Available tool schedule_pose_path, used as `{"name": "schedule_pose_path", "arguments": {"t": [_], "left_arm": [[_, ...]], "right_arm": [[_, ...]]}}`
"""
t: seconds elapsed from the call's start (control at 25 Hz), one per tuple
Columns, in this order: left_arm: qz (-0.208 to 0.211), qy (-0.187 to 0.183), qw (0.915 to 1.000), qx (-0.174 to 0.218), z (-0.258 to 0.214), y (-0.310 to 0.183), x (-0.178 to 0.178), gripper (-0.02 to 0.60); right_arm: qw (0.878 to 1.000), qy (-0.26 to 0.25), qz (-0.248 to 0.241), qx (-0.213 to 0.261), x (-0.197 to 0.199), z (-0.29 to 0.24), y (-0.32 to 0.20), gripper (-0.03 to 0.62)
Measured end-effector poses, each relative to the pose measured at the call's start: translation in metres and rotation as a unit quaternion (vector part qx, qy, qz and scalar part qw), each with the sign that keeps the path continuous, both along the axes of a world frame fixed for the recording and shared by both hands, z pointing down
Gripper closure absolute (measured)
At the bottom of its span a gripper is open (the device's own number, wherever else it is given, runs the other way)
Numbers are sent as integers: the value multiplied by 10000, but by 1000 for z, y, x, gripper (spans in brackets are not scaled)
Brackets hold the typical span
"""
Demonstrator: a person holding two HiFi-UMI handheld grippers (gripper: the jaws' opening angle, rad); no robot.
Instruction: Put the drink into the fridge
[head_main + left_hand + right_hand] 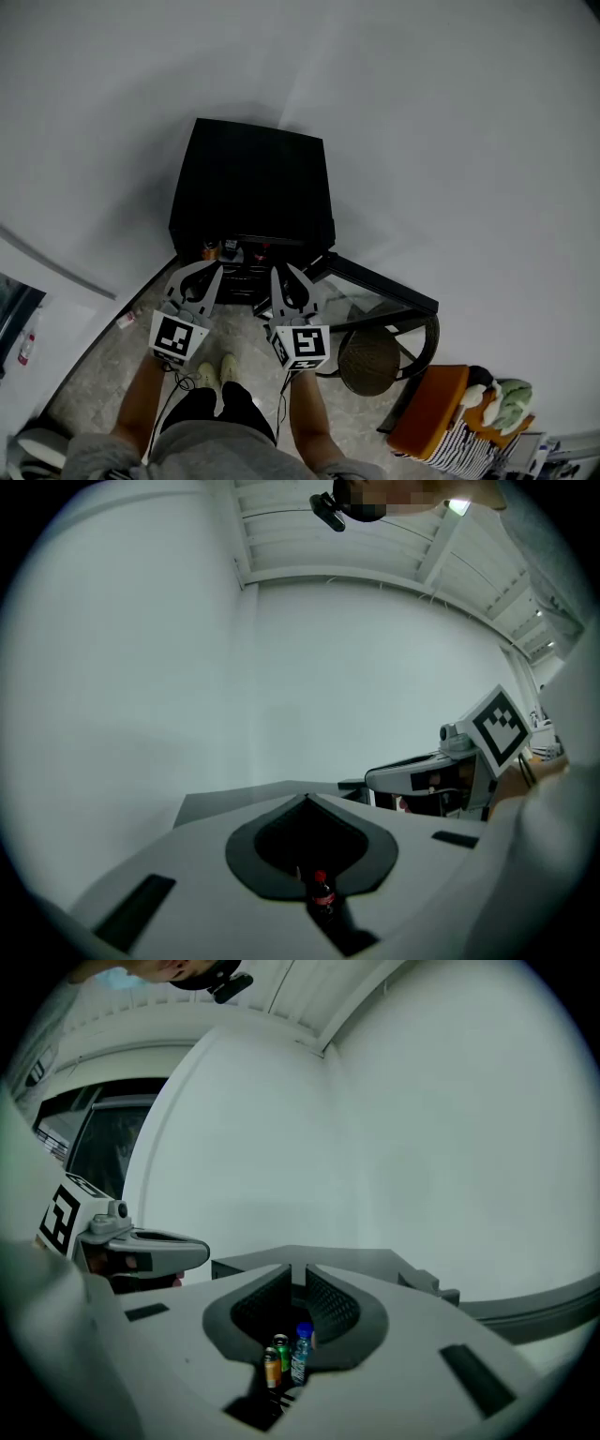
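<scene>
Counts: 2 tools, 1 black fridge (253, 178), 4 drinks (2 cans, 2 bottles).

Left tool (305, 799): jaw tips together, nothing clamped. Past its jaws, low down and well apart from them, stands 1 dark cola-type bottle (322, 892) with a red cap and red label band.

Right tool (298, 1276): jaws nearly together with a thin slit between the pads, nothing in it. Beyond it stand 1 orange can (271, 1369), 1 green can (281, 1347) and 1 clear bottle (301, 1354) with a blue cap and blue label, close together.

No brand or print is readable on any drink, too small.

In the head view the drinks are small blobs at the fridge's open front, below its top. Which shelf, cannot tell. Neither tool touches them. Both tools are held side by side in front of the fridge.

The fridge sits in a white-walled corner. Its glass door (380, 286) is swung open to the right. Near the door is 1 round woven stool (368, 361). The person's 2 shoes (216, 373) are on the tiled floor (103, 375).
</scene>
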State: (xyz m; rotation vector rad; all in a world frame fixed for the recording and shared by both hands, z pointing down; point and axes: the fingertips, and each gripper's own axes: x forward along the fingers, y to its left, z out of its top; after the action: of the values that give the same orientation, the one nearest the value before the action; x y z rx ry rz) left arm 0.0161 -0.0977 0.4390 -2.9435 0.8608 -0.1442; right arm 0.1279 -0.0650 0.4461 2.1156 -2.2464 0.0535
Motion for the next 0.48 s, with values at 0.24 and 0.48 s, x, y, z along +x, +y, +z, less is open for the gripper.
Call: {"name": "schedule_pose_path", "arguments": {"t": [0.24, 0.48], "left_arm": [[-33, 100, 9999, 34, -23, 3, -13, 577], [-168, 127, 9998, 10, -35, 9, -27, 577]], "right_arm": [[9998, -20, 59, 169, -12, -31, 10, 553], [9997, -62, 41, 236, -22, -46, 26, 559]]}}
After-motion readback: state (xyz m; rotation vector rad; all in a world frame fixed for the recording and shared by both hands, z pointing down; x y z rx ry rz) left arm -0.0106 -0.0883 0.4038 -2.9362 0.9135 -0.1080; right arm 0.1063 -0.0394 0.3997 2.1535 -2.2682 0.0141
